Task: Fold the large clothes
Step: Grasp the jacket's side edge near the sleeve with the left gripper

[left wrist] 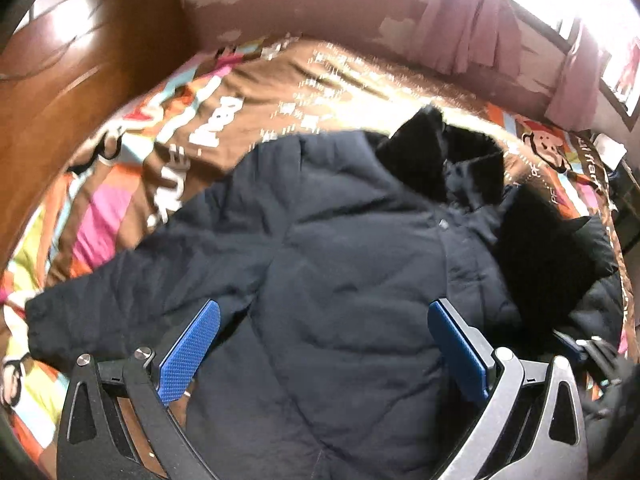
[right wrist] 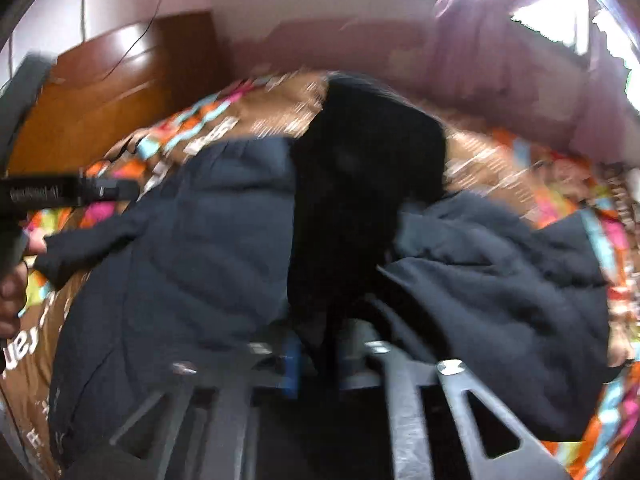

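A large dark navy padded jacket (left wrist: 340, 248) lies spread on the bed, one sleeve (left wrist: 92, 312) stretched left, its black fur-lined hood (left wrist: 432, 152) at the far side. My left gripper (left wrist: 324, 332) is open just above the jacket's body, blue pads (left wrist: 188, 352) wide apart and empty. In the right wrist view the jacket (right wrist: 192, 248) fills the middle, with black lining (right wrist: 360, 184) bunched up. My right gripper (right wrist: 316, 356) is shut on a fold of the jacket's dark fabric; the view is blurred. The left gripper's body (right wrist: 52, 194) shows at the left edge.
A colourful cartoon-print bedspread (left wrist: 248, 92) covers the bed. A brown wooden headboard (left wrist: 80, 60) stands at the left. Pink curtains (left wrist: 480, 20) hang by a bright window at the far right. A pink wall runs behind the bed.
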### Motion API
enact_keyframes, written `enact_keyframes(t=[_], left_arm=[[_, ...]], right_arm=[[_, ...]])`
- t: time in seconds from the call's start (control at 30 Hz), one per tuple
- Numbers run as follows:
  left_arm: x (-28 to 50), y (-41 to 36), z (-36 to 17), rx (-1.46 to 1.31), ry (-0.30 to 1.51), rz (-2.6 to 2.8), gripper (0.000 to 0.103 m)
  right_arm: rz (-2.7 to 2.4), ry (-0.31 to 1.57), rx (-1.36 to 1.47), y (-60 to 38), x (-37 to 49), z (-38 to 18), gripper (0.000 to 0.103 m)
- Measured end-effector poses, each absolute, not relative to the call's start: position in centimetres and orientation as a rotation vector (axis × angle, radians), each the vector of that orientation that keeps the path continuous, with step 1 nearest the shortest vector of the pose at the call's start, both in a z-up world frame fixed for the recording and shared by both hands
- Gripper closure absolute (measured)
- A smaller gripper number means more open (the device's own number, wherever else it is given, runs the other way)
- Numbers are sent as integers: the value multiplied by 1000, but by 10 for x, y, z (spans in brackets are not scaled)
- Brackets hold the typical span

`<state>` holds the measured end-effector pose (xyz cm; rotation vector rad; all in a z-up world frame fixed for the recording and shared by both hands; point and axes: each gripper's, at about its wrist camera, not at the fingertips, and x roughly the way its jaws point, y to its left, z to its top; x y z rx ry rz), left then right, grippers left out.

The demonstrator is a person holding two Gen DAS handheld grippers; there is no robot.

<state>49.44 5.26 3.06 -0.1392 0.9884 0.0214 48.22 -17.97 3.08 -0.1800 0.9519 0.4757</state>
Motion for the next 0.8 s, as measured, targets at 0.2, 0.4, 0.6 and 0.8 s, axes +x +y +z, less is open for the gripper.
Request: enact_keyframes(t=[0.2, 0.4, 0.6, 0.8], left_arm=[[494, 48, 4, -250, 1049, -61, 1], [498, 21, -26, -367, 1149, -147, 2], [507, 6, -50, -558, 1210, -160, 26], [521, 14, -49, -585, 1228, 3, 93]], right_arm=[[475, 994, -200, -185, 469, 12, 13], [420, 945, -257, -231, 444, 28, 13], [331, 864, -310, -272, 433, 47, 13], [223, 771, -250, -300, 447, 71, 13]])
